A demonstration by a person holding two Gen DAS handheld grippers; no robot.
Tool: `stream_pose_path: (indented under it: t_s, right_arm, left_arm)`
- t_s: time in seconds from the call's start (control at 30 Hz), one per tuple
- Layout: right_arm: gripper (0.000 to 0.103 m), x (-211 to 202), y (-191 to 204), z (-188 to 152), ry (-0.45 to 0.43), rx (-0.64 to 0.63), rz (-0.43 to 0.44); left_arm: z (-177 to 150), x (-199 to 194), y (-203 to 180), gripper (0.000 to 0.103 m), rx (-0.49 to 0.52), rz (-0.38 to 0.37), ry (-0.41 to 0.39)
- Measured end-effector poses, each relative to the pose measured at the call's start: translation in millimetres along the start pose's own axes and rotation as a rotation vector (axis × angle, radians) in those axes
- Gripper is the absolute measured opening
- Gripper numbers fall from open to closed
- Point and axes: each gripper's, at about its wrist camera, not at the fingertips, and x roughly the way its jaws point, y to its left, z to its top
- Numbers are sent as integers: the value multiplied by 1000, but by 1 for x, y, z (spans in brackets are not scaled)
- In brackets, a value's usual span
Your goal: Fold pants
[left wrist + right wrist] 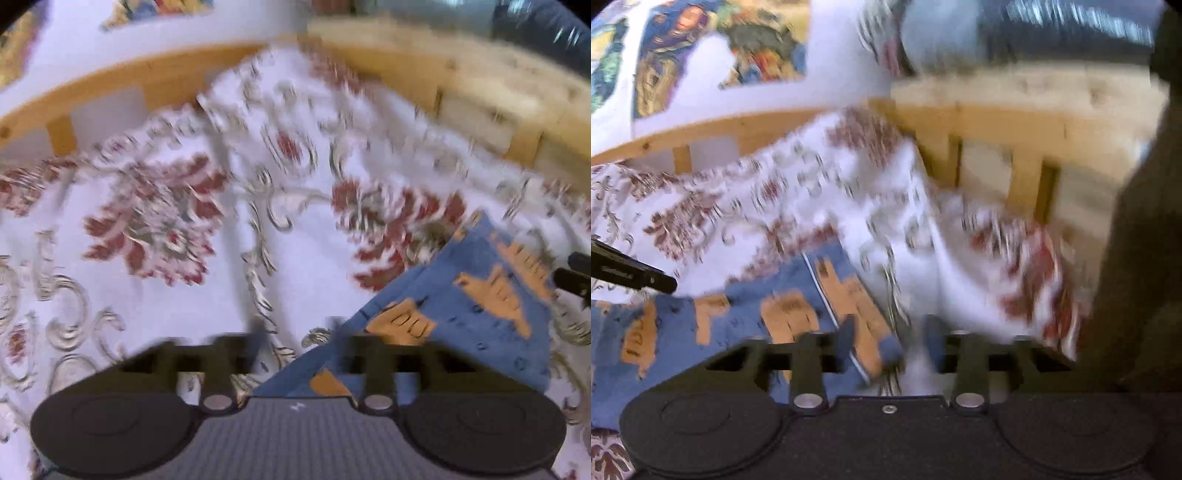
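- The left tongs (pixel 297 332) hang over a bed sheet (pixel 147 288) printed with red flowers and grey scrolls; their two fingers stand apart with only sheet and a cloth edge seen between them, so they are spread and hold nothing.
- The pants (pixel 480 295), blue with orange figures, lie flat on the sheet to the right of the left tongs, one corner reaching under the right-hand finger (pixel 341 330) of that pair. The picture is blurred, so finer detail of the cloth cannot be made out.
- In the right wrist view the pants (pixel 701 332) spread across the lower left, and a folded edge with a pale seam runs down toward the camera.
- The right tongs (pixel 888 341) are also spread, with the tip of the pants edge lying in the gap close to the left-hand finger (pixel 847 332); whether that finger touches the cloth I cannot tell.
- A rumpled fold of the sheet (pixel 923 229) rises beyond the right tongs.
- A wooden bed frame (pixel 997 122) with slats runs along the far side, against a white wall with colourful pictures (pixel 701 48).
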Motion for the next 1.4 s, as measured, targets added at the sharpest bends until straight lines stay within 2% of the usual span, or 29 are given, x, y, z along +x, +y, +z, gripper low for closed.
stream_pose_path:
  t_s: [0.03,0.1,0.17,0.23,0.27,0.3,0.33,0.37,0.4,0.47,0.53,0.63,0.7,0.77,0.83,1.0,1.1,1.23,1.33,1.4]
  right_arm:
    - [63,-4,9,2,-40,-54,-7]
    - [64,0,29,2,-83,-174,4]
    - [62,19,45,2,-60,-251,37]
    - [62,44,56,-2,-29,-345,-15]
    - [61,53,58,-5,-21,-382,-45]
    - [61,61,56,-8,-14,-404,-61]
    - [61,66,53,-10,-7,-412,-63]
    - [62,67,50,-11,-7,-412,-58]
    - [62,67,49,-12,-14,-416,-56]
    - [67,68,51,-16,-22,-436,-48]
    - [70,63,52,-19,-39,-447,-31]
    - [79,44,51,-14,-84,-418,6]
    - [84,27,54,-8,-132,-400,-15]
    - [84,12,60,0,-136,-373,40]
    - [85,3,72,9,-101,-346,160]
    - [88,12,127,25,69,-275,568]
    - [91,26,170,33,136,-269,721]
    - [90,54,220,40,202,-308,852]
    - [80,68,247,40,229,-369,883]
    - [75,75,258,39,240,-408,885]
  left_arm:
    - [-6,-12,1,71,-2,11,-39]
    - [-18,-26,2,71,11,49,-54]
    - [-35,-29,3,74,55,165,-9]
    - [-54,-27,7,74,104,323,56]
    - [-65,-25,14,80,106,381,77]
    - [-74,-27,23,86,89,401,67]
    - [-85,-33,34,100,57,412,29]
    - [-94,-36,46,103,18,434,5]
    - [-100,-38,55,103,-13,432,2]
    - [-102,-44,75,103,-105,367,8]
    - [-96,-55,87,102,-167,323,48]
    - [-87,-80,94,102,-102,336,104]
    - [-90,-101,100,102,-24,403,119]
    - [-93,-119,112,103,14,460,125]
    - [-97,-133,128,103,-22,421,130]
    - [-87,-135,170,103,-140,269,140]
    - [-74,-121,191,103,-144,163,158]
    - [-58,-99,208,103,-157,34,141]
    - [-49,-76,216,103,-162,-75,173]
    - [-47,-63,220,103,-170,-119,195]
